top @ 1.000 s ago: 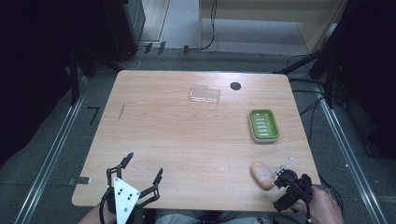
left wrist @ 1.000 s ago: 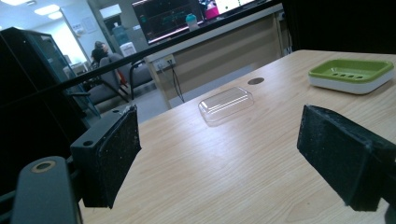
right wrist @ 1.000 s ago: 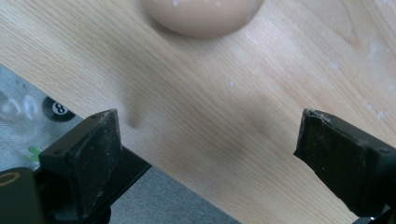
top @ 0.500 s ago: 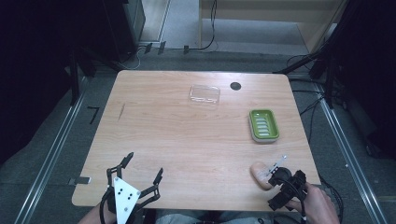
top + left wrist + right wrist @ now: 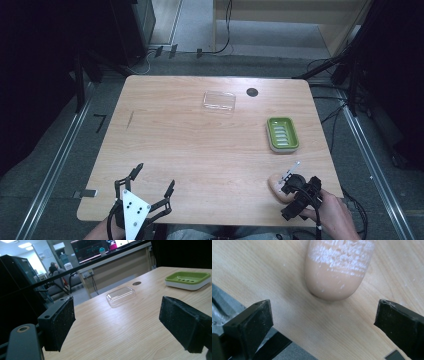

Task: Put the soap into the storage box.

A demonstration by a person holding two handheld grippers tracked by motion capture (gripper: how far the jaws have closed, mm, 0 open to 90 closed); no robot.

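Observation:
A peach bar of soap (image 5: 275, 186) (image 5: 339, 270), dusted with white, lies on the wooden table (image 5: 200, 150) near its front right corner. My right gripper (image 5: 288, 192) (image 5: 324, 320) hovers right by it, open. Its jaws have just been opening and nothing is between them; the soap's rounded end sits just beyond the pads (image 5: 259, 322). My left gripper (image 5: 154, 177) (image 5: 120, 322) rests at the front left, open wide and holding nothing. A green soap dish (image 5: 282, 133) (image 5: 187, 280) stands at the right. A clear plastic lid (image 5: 219, 100) (image 5: 121, 296) lies toward the back.
A round black hole (image 5: 252, 92) (image 5: 136, 283) sits in the tabletop beside the lid. The table's front edge runs close under both grippers. Metal rails and cables lie on the floor around the table.
The right gripper has shifted slightly left and now overlaps more of the soap in the high view. The soap, the left gripper and the other things have kept still.

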